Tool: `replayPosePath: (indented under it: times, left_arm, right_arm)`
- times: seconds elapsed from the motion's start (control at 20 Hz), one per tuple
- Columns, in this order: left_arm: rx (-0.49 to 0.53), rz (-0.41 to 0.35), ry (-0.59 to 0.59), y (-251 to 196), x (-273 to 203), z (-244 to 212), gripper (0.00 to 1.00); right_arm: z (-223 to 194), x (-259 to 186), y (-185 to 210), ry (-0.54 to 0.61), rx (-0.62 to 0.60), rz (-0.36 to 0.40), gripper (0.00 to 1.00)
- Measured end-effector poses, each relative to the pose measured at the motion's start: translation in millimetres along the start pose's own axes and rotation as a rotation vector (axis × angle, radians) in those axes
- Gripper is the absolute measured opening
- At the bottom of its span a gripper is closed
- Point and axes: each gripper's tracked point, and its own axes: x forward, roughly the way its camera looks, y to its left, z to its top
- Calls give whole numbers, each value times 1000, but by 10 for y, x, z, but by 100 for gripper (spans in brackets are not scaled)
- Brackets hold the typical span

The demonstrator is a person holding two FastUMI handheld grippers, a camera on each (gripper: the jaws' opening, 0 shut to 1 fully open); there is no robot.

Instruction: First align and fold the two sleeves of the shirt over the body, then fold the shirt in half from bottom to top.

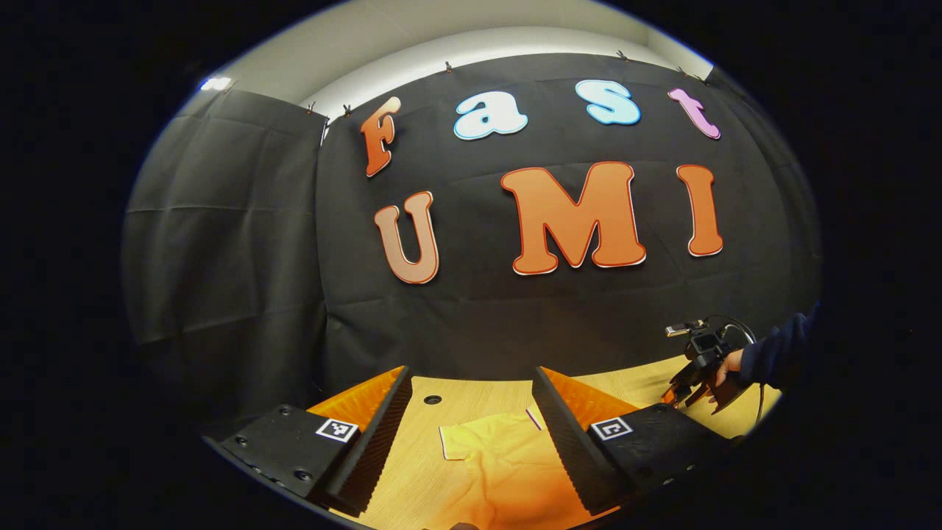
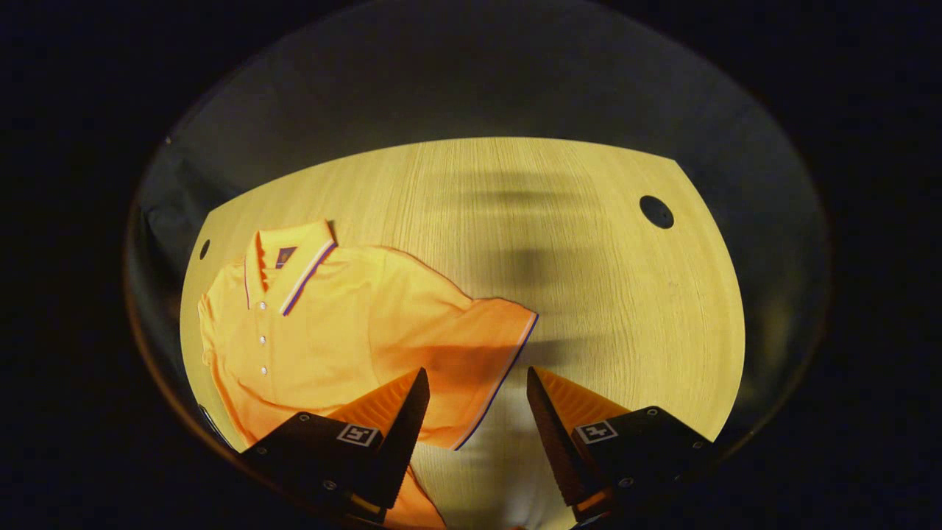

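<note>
**Right gripper over the sleeve hem; no fold started**

Right gripper (image 2: 471,401): jaws wide apart, nothing between them. It hangs above the table (image 2: 589,243) looking almost straight down. The sleeve (image 2: 478,346) lies right ahead of the fingers, and its striped hem runs on a slant from the upper right down into the gap. The left finger (image 2: 401,412) overlaps sleeve cloth in the picture; the right finger (image 2: 559,419) is over bare wood just beside the hem. Whether either finger touches the cloth cannot be told.

The shirt (image 2: 331,331) lies flat, face up, buttons showing. The collar (image 2: 291,261) is at the far left, and the body runs from there down toward the gripper side. This sleeve sticks out sideways from the body, not yet folded.

Left gripper (image 1: 471,434): jaws also wide apart and empty. It is held low and nearly level, pointing at the booth wall. A sleeve end of the shirt (image 1: 500,456) lies on the table between and beyond its fingers. Off to its right, a hand (image 1: 731,362) with a dark cuff holds the other gripper above the table edge.

Judgement: the right gripper is the better placed one. The hem needs to go between its jaws, then across toward the button line.
</note>
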Motion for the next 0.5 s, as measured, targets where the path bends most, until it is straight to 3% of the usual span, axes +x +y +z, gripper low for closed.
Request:
replayPosePath:
  times: [0.45, 0.5]
  left_arm:
    - [6, 5, 44, -32, 63, -100, 99]
    - [5, 5, 47, -30, 66, -106, 99]
  right_arm:
    - [-124, 275, 17, 143, 9, -41, 69]
    - [-111, 310, 55, 146, 12, -43, 62]
